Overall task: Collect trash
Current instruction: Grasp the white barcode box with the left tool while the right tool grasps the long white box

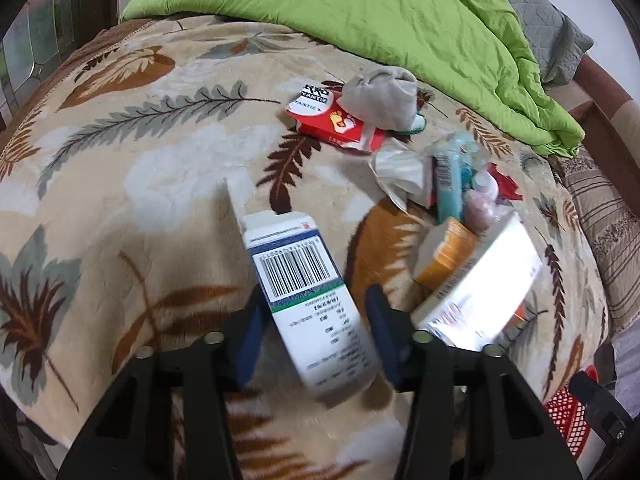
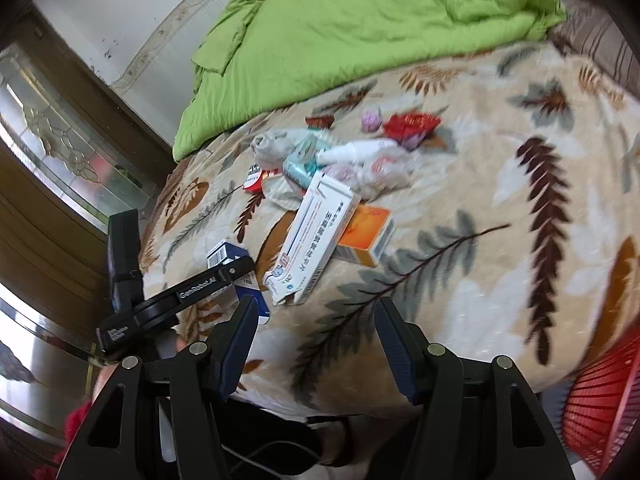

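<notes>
Left claw (image 1: 316, 332) stands half open around the barcode box (image 1: 304, 292) on the bed (image 1: 120, 184), pads not clearly pressing yet, so close squarely on its narrow sides, while the right claw (image 2: 316, 344) hangs open and empty near the long box (image 2: 316, 232).

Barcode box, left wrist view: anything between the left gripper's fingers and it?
Nothing visible. The white-and-blue barcode box already lies between the left gripper's blue pads, with only leaf-print blanket around it; whether the pads touch it is unclear.
</notes>
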`<state>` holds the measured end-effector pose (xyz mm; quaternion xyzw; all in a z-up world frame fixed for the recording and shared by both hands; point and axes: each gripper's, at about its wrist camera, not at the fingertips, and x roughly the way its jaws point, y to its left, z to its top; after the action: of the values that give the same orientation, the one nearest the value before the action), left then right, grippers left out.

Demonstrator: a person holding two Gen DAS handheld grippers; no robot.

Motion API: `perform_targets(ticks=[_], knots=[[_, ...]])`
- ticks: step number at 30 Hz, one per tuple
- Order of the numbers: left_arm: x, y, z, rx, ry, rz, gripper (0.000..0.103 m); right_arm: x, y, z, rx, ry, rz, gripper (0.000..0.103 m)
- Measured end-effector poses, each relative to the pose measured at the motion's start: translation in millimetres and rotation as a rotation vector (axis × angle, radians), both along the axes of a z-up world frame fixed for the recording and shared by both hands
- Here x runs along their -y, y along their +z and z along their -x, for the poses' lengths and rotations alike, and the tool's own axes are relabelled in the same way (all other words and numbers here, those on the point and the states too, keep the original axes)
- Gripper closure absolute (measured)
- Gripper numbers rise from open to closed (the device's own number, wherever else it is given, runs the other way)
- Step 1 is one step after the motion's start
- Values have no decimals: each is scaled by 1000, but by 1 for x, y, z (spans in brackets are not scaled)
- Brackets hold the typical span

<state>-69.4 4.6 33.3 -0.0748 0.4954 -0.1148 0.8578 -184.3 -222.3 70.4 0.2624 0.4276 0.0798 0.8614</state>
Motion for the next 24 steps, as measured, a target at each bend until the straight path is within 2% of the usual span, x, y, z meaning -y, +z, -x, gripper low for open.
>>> perform_targets(ticks=[5,7,13,15,17,19,24], knots=[[-12,0,-2,49,1,-12,67,-8,-23,-26,-40,31,-76,39],[-18,-1,-2,59,5,12,68,-13,-32,-39,-51,36,-87,40],[-17,6,5,134,-8,-10,68,-23,-52,-75,-87,19,-113,49],[-15,8,7,155,-19,-20,68,-27,-55,-82,-87,26,-105,58],[-12,9,9,173,-25,-17,68,-30,-57,-87,-87,24,-92,77],[-7,11,13,194,-42,-27,68,-32,-58,-86,-77,30,-98,79],[0,16,18,237,-68,-47,68,-34,-44,-78,-8,39,-30,83]])
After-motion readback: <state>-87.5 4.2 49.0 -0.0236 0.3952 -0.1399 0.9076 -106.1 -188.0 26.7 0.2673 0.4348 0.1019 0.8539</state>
